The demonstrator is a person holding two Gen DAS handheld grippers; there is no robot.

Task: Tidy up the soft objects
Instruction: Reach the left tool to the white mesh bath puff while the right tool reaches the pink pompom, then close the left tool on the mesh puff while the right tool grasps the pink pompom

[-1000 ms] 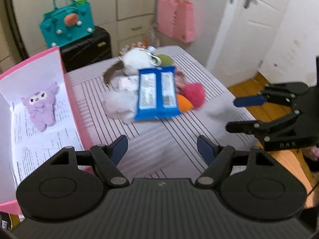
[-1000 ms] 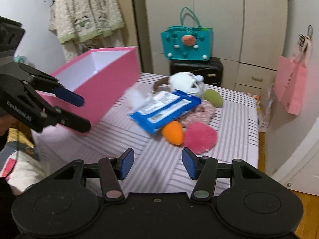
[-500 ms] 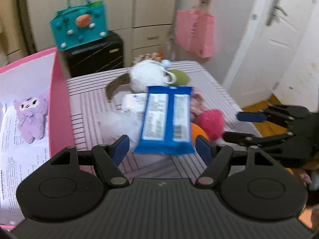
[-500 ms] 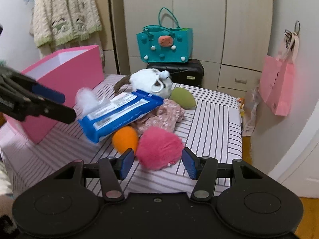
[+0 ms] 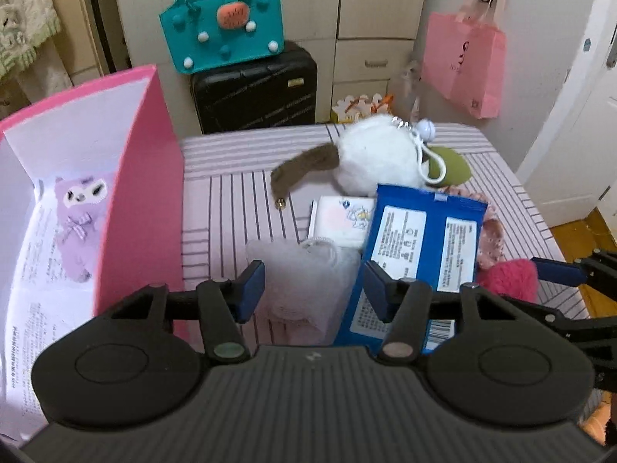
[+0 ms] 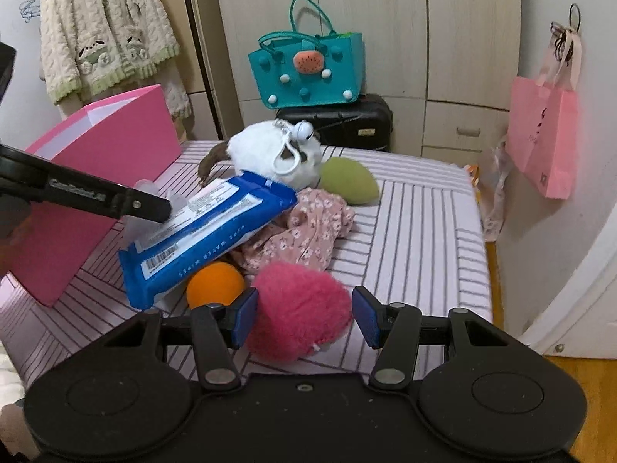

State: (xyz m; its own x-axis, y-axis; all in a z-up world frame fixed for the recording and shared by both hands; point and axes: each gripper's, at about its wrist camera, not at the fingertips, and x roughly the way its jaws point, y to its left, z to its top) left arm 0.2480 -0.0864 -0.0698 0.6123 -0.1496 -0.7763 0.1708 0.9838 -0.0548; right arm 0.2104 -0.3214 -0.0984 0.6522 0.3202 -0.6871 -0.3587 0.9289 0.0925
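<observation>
A pile of soft things lies on the striped table [image 5: 231, 200]. My left gripper [image 5: 314, 289] is open, its jaws on either side of a white mesh puff [image 5: 304, 274]. My right gripper [image 6: 304, 318] is open, its jaws on either side of a pink fluffy ball [image 6: 297, 308]. A blue wipes pack [image 6: 208, 227] lies across the pile, over an orange ball [image 6: 214, 283] and floral pink cloth [image 6: 308, 227]. Behind are a white plush [image 5: 378, 162] and a green sponge [image 6: 349, 181]. The pink box [image 5: 139, 193] at left holds a purple plush [image 5: 77, 223].
A small tissue pack [image 5: 341, 220] lies by the wipes. Beyond the table stand a black suitcase [image 5: 254, 92] with a teal bag [image 5: 227, 34] on it. A pink paper bag [image 6: 543, 142] hangs on the right wall. The table's right edge drops to wooden floor.
Both grippers have moved in toward the pile. The left now straddles the white mesh puff, the right straddles the pink fluffy ball. Both stay open.
</observation>
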